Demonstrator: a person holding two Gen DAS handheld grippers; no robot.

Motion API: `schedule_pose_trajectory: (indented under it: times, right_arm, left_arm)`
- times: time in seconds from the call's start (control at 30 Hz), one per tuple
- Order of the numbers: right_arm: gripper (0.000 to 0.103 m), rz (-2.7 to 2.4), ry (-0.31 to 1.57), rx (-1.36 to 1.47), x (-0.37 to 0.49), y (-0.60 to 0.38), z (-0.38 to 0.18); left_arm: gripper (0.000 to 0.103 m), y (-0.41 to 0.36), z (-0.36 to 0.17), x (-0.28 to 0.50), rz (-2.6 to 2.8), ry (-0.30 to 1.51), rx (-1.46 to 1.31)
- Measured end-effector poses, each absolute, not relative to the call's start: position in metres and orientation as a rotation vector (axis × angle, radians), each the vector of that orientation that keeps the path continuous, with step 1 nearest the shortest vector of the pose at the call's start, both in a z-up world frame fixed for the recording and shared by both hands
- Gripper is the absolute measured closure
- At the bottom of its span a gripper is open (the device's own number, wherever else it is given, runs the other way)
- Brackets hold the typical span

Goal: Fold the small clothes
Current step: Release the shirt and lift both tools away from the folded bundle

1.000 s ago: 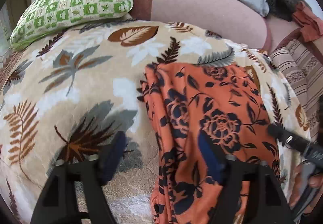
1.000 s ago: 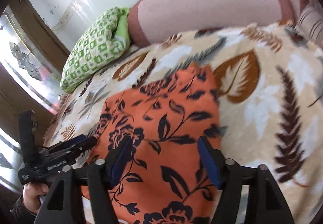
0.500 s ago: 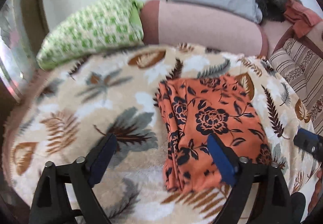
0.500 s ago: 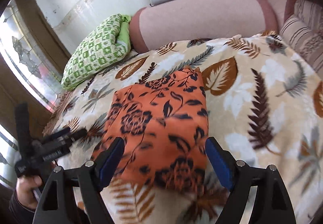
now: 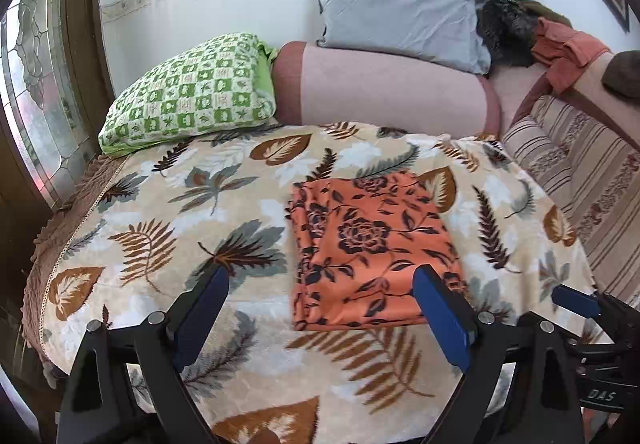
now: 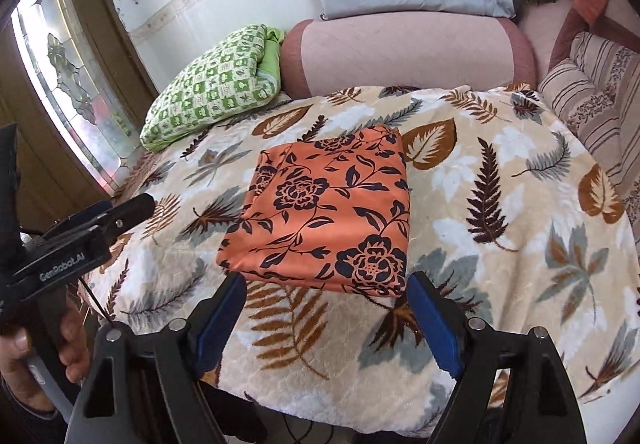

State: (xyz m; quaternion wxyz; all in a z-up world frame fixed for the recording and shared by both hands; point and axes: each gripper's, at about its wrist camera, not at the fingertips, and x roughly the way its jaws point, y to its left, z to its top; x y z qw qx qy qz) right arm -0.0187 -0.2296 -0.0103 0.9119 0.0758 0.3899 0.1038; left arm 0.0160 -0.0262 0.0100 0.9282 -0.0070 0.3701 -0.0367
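An orange cloth with dark flower print (image 5: 368, 244) lies folded into a neat rectangle on the leaf-patterned blanket (image 5: 160, 228); it also shows in the right wrist view (image 6: 328, 212). My left gripper (image 5: 320, 308) is open and empty, held back above the blanket's near edge, clear of the cloth. My right gripper (image 6: 324, 318) is open and empty, just short of the cloth's near edge. The left gripper also shows at the left of the right wrist view (image 6: 120, 210), and the right gripper's tip shows at the right of the left wrist view (image 5: 576, 300).
A green checked pillow (image 5: 192, 88), a pink bolster (image 5: 392, 88) and a grey pillow (image 5: 400, 8) lie at the back. A striped cushion (image 5: 580, 172) is at the right, with dark and rust clothes (image 5: 560, 44) piled behind. A glass door (image 6: 76, 84) stands at the left.
Both grippers have pulled back and up from the folded cloth, which now lies free on the blanket. Both stayed open.
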Motion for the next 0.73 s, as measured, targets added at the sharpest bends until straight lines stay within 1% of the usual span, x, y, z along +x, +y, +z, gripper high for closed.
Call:
schedule_pose_trajectory:
  times: [0.13,0.4,0.5,0.73]
  right_arm:
    - [0.018,0.207,0.786,0.154,-0.022,-0.233,-0.004]
    - [0.018,0.203,0.788,0.152,-0.019,-0.233,-0.004]
    - [0.018,0.201,0.789,0.142,-0.015,-0.231,-0.004]
    - [0.018,0.201,0.803,0.130,-0.007,-0.222,-0.007]
  left_arm:
    - [0.005,-0.034,0.015,0.012,-0.070,0.756,-0.001]
    - [0.005,-0.037,0.007,0.022,-0.050,0.776,0.019]
    - [0.002,-0.038,0.003,0.025,-0.046,0.775,0.032]
    - [0.002,-0.035,-0.001,0.035,-0.058,0.784,0.019]
